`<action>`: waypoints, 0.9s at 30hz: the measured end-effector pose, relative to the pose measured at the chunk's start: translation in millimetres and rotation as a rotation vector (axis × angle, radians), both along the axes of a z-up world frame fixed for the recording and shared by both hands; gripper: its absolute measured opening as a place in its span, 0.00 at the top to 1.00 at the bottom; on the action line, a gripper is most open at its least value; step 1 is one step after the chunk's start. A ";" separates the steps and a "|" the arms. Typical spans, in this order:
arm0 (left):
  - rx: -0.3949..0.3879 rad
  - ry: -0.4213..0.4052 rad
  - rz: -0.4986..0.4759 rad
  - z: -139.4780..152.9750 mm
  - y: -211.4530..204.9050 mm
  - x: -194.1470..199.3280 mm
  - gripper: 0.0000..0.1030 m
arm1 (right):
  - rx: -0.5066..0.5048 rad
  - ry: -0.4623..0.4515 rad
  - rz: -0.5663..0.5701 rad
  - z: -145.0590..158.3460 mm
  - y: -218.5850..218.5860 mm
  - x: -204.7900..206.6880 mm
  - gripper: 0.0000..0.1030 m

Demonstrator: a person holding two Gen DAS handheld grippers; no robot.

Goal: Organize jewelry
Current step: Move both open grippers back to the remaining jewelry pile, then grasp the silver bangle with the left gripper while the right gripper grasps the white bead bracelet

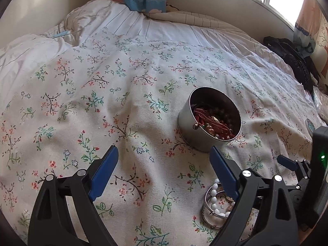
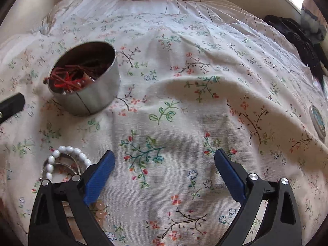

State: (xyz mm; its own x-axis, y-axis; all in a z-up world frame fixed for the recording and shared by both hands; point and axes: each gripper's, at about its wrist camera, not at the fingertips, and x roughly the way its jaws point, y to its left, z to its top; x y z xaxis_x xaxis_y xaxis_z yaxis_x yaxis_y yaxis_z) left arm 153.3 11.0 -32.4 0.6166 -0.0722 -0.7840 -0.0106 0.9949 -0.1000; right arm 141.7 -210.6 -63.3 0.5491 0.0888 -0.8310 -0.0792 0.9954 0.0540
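White-beaded bracelet [image 2: 67, 157] and bangles [image 1: 213, 211] lie on the floral bedspread [image 2: 174, 102], between my grippers, near the metal tin [image 1: 207, 123] of jewelry. Left gripper [image 1: 164, 174] and right gripper [image 2: 164, 174]: jaws wide, empty. I should straddle one bracelet squarely before closing.

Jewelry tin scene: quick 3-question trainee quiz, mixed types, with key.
1. True or false: the metal tin is empty.
2. Which lies on the floral bedspread outside the tin? A) white bead bracelet B) watch C) scissors
3. Fill in: both the left gripper and the right gripper have their fingers ____.

Key: 1 false, it holds red cords and beads; 2 A; 3 open, nothing between them.
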 end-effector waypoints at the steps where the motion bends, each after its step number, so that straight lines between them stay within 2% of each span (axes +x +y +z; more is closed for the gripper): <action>1: 0.000 0.001 0.001 -0.3 -0.2 0.5 0.16 | 0.082 0.010 0.027 0.5 -0.2 1.3 0.09; 2: 0.000 0.002 0.001 -0.5 -0.1 0.8 0.16 | 0.094 0.027 0.046 -2.4 3.2 2.9 0.09; 4: 0.001 0.002 0.001 -0.4 -0.2 1.1 0.16 | -0.080 0.073 0.081 -16.4 21.3 6.4 0.09; 5: 0.002 0.003 0.000 -0.5 -0.3 1.2 0.16 | -0.134 0.079 0.093 -19.7 27.6 6.1 0.09; 8: 0.002 0.005 0.000 -0.8 0.3 1.6 0.16 | -0.231 0.049 0.019 -14.5 22.6 6.2 0.07; 11: 0.002 0.006 -0.001 -1.0 0.3 1.8 0.16 | -0.264 0.032 -0.112 -9.3 -3.5 7.0 0.07; 13: -0.002 0.008 -0.007 -1.6 0.3 1.5 0.16 | -0.235 0.033 -0.164 -6.6 -19.9 6.4 0.07; 18: -0.025 0.048 -0.127 -8.0 -14.7 -0.3 0.16 | -0.197 0.035 -0.139 -7.3 -18.3 4.1 0.07; 19: -0.016 0.059 -0.159 -10.8 -21.4 -1.6 0.18 | -0.193 0.032 -0.133 -7.6 -15.8 4.1 0.07; 21: 0.005 0.091 -0.232 -17.6 -35.7 -3.8 0.30 | -0.169 0.019 -0.128 -5.2 -15.2 3.8 0.07; 23: 0.028 0.119 -0.274 -24.2 -45.0 -5.4 0.48 | -0.143 0.012 -0.136 -3.7 -18.2 6.8 0.07; 25: 0.010 0.156 -0.288 -29.5 -45.4 -4.3 0.61 | -0.118 0.014 -0.142 -5.0 -20.0 7.4 0.07; 27: -0.029 0.184 -0.282 -32.4 -40.5 -2.7 0.65 | -0.110 0.017 -0.143 -5.7 -21.3 8.8 0.07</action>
